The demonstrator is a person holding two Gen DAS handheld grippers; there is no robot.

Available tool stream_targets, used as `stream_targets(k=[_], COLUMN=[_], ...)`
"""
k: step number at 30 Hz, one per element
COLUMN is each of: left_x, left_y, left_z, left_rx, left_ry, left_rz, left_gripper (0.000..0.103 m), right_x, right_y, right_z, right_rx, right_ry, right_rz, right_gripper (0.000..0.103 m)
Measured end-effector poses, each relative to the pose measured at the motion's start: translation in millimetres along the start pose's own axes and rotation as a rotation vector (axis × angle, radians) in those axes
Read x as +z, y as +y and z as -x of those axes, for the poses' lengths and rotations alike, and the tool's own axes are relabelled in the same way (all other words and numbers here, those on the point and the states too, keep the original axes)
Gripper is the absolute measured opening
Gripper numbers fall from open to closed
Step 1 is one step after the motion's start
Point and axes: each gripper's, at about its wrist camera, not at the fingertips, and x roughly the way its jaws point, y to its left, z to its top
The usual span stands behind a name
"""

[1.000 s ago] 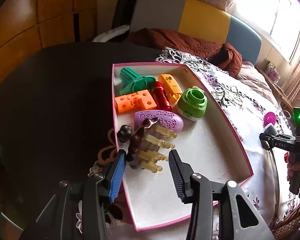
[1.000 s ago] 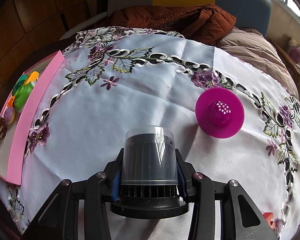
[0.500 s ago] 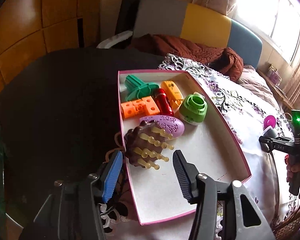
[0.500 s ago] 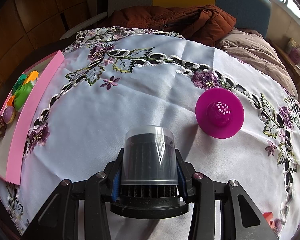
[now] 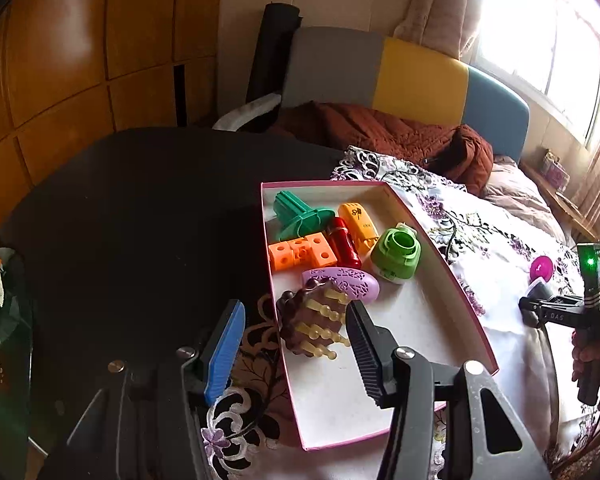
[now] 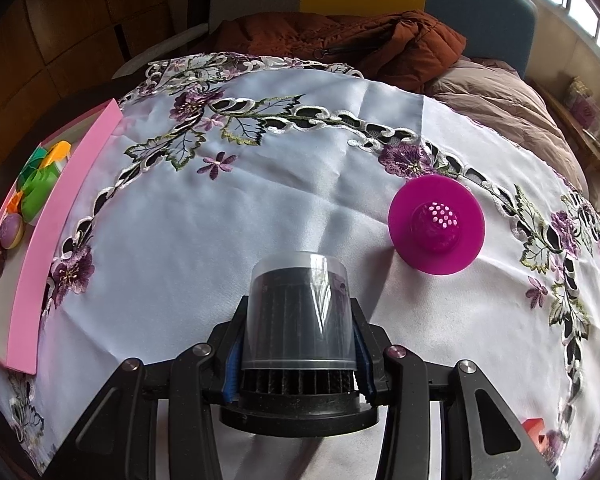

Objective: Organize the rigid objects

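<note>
A pink-rimmed box (image 5: 452, 276) holds several toys: a green piece (image 5: 300, 216), orange cubes (image 5: 300, 254), a red cylinder (image 5: 344, 240), an orange piece (image 5: 358, 220), a green cap (image 5: 396, 252), a purple oval (image 5: 348, 286) and a brown spiked massager (image 5: 312, 324). My left gripper (image 5: 292, 340) is open, just short of the massager, its jaws straddling the box's left wall. My right gripper (image 6: 298, 344) is shut on a black cylinder with a clear cover (image 6: 300, 312), held over the white embroidered cloth (image 6: 260, 200). A magenta disc (image 6: 436, 226) lies right of it.
The box (image 6: 60, 208) sits at the far left in the right wrist view. A brown jacket (image 6: 340, 44) lies on the chair behind the table. A small red object (image 6: 534, 432) sits at the cloth's lower right. The dark tabletop (image 5: 140, 220) spreads left of the box.
The left gripper let go of the brown massager, which now lies in the box, and pulled back and up. The right gripper with the black cylinder has not moved.
</note>
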Motion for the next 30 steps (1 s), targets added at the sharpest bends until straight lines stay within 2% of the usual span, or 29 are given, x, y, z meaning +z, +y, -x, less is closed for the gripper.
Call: stream_targets(k=[16, 30], left_x=[-7, -12], left_y=[17, 39], left_z=[5, 5], left_rx=[-0.001, 0.025], left_ry=[-0.009, -0.003], left_rz=[0.049, 0.097], left_gripper=[0.053, 0.053], right_x=[-4, -3], right_y=[13, 14], right_z=[4, 7], right_rx=[-0.130, -0.151], right_ry=[-0.015, 0.000], right_rz=[-0.084, -0.158], right_gripper=[0.044, 0.043])
